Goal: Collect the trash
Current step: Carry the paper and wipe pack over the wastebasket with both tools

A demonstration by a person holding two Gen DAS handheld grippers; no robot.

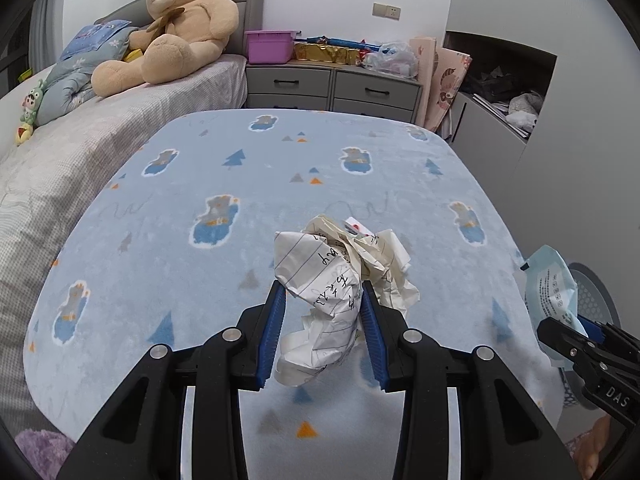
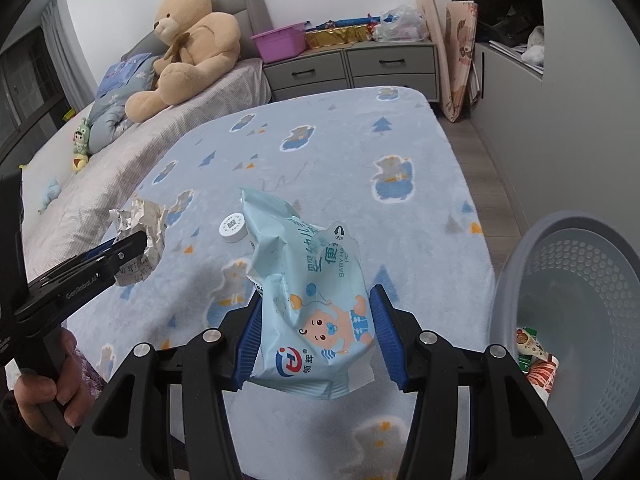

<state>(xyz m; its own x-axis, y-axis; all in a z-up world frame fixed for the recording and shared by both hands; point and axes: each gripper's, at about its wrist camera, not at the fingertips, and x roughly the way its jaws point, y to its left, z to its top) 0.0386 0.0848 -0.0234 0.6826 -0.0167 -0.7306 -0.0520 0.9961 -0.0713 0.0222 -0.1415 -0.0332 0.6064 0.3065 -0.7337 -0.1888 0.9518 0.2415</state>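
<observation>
My left gripper (image 1: 323,294) is shut on a crumpled ball of lined paper (image 1: 336,276) and holds it above the blue patterned blanket (image 1: 160,240). It also shows at the left of the right wrist view (image 2: 138,246) with the paper (image 2: 140,228). My right gripper (image 2: 316,300) is shut on a light blue baby-wipes pack (image 2: 308,300), held above the blanket near its right edge. The pack also shows at the right edge of the left wrist view (image 1: 552,292). A grey perforated trash basket (image 2: 580,280) stands to the right, with a few wrappers (image 2: 536,356) inside.
A small white round lid (image 2: 233,229) lies on the blanket (image 2: 360,152) beyond the pack. A bed with a large teddy bear (image 1: 176,28) is on the left. Grey drawers (image 1: 332,84) with a pink box (image 1: 269,46) stand behind. Cabinets (image 2: 560,100) line the right.
</observation>
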